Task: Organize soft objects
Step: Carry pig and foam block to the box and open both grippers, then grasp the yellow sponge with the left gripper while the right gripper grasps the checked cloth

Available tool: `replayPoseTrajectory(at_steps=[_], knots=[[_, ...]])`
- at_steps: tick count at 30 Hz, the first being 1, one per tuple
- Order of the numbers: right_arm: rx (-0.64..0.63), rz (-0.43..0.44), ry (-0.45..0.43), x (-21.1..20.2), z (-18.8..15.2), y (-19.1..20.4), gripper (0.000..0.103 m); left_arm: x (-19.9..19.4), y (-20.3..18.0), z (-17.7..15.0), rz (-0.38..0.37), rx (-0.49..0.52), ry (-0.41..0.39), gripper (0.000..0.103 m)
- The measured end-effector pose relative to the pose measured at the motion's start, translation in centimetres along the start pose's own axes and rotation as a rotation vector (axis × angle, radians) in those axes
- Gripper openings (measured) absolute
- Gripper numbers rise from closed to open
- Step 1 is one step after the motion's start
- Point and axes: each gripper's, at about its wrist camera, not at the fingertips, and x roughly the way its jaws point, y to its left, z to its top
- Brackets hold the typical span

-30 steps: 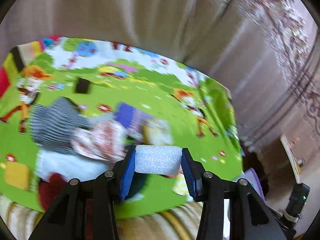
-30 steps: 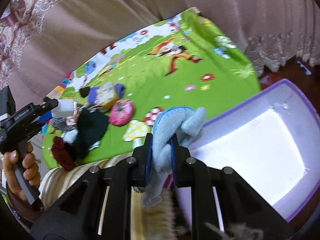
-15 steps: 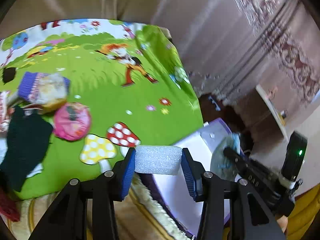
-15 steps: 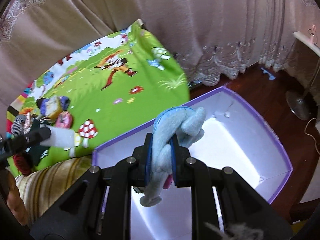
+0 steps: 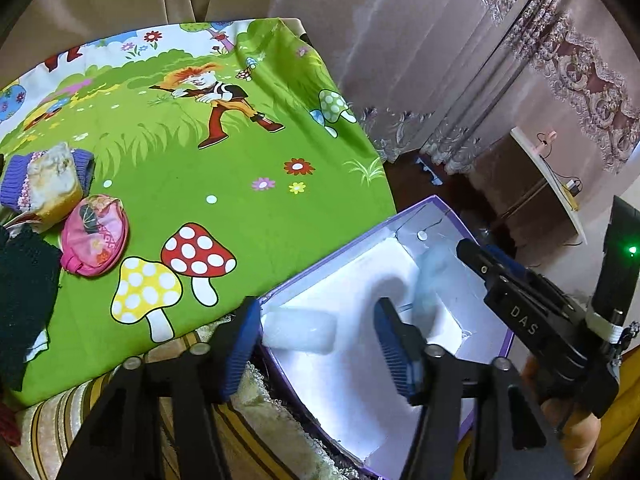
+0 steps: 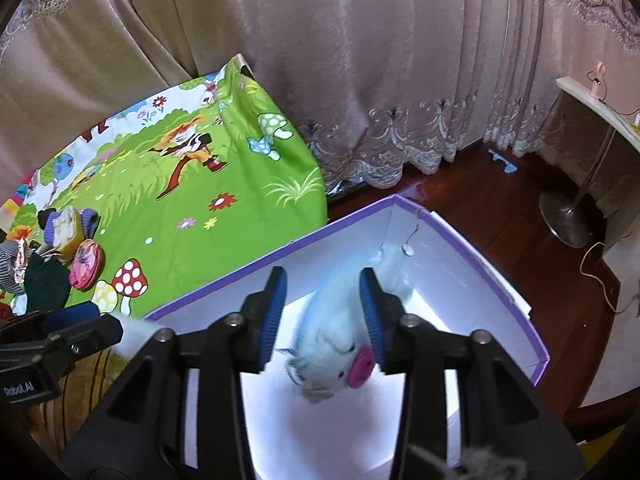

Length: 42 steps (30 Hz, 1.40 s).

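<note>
White foam, one block [image 5: 298,330], sits between the left gripper [image 5: 320,344] fingers, which are opening; it touches only the left pad, above the one purple-rimmed box [image 6: 472,236]. One pale blue plush toy [image 6: 332,352] lies loose between the right gripper [image 6: 324,312] fingers, also opening, over the box. One pink pouch [image 5: 94,236] rests on the green cloth [image 5: 240,208].

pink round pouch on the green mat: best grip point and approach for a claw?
Judgement: come from above and pinch the pink pouch across its puffed middle. It lies flat on the green mat, so there is no edge to get under. Its side toward the mushrooms is clear; the dark knit cloth and the purple-cuffed bundle crowd the other sides.
</note>
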Motion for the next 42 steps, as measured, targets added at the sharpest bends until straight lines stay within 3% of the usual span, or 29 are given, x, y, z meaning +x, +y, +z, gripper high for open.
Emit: replayPoseTrajectory(at_steps=[6,12,19,26,42], knots=[[-0.020,-0.028,-0.026,-0.7,0.2,0.5,0.061,-0.3,0.3,0.1,0.014,-0.003,-0.010,0.067],[-0.052,-0.034,-0.034,-1.4,0.3,2.1,0.063,-2.0,2.0,0.1,0.041,-0.063,-0.069,0.067],[-0.099,-0.018,-0.049,-2.5,0.4,5.2,0.063,-5.2,4.4,-0.2,0.145,-0.090,-0.210,0.067],[-0.154,0.010,-0.064,-3.5,0.3,8.6,0.070,-8.4,7.0,-0.8,0.205,-0.096,-0.258,0.067],[-0.289,0.055,-0.079,-5.0,-0.3,16.1,0.075,-16.0,17.9,-4.9,0.334,-0.269,-0.346,0.067]])
